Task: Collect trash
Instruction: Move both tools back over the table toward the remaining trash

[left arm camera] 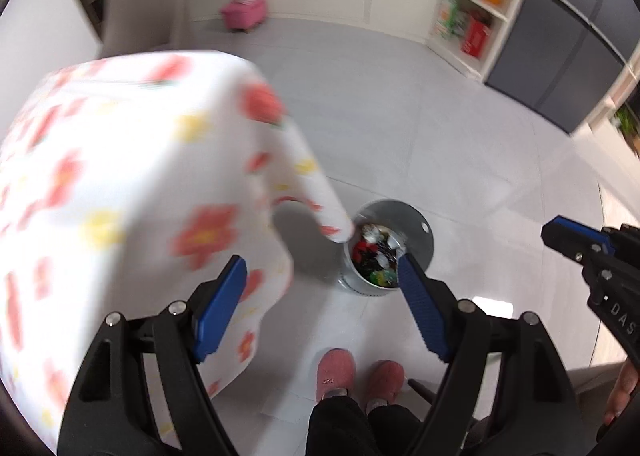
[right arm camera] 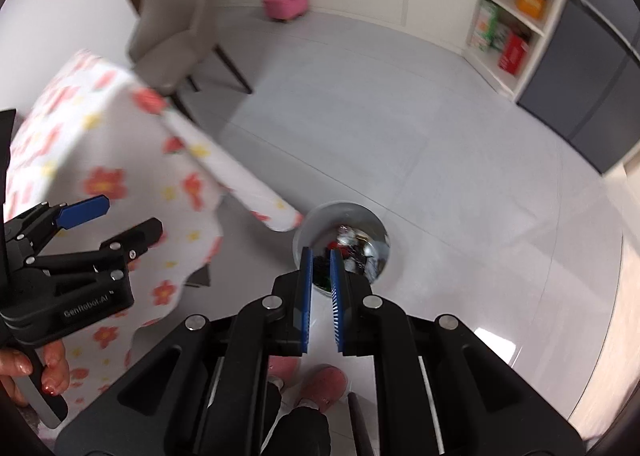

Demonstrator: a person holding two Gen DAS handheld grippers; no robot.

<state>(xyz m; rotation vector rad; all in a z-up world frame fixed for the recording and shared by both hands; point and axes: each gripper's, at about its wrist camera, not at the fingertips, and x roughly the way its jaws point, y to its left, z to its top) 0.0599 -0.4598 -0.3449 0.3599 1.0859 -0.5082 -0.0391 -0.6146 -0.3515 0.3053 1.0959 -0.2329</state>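
Black gripper frames fill the bottom of both views. On my left gripper (left arm camera: pixel 320 288) the blue-padded fingers (left arm camera: pixel 420 308) are spread wide with nothing between them. My right gripper (right arm camera: pixel 320 272) has its two blue pads (right arm camera: pixel 306 296) close together, with a narrow gap showing between them; I cannot see anything pinched there.

Below and ahead of both grippers stands a round metal trash bin (left arm camera: pixel 416 232) on the pale grey tiled floor (left arm camera: pixel 440 128). Its mouth is open, and inside lies a jumble of trash (left arm camera: pixel 374 252) in red, black, white and green; the pieces are too small and blurred to name.

Just left of the bin hangs a white tablecloth (left arm camera: pixel 120 184) printed with red and yellow flowers, one drooping corner reaching nearly to the bin's rim. My pink slippers (left arm camera: pixel 336 372) show on the floor near the bin.

Farther off, a beige dining chair (right arm camera: pixel 172 24) stands beside the table, a small pink box (left arm camera: pixel 244 12) sits against the far wall, and open shelves (left arm camera: pixel 476 4) on the right hold coloured packages.
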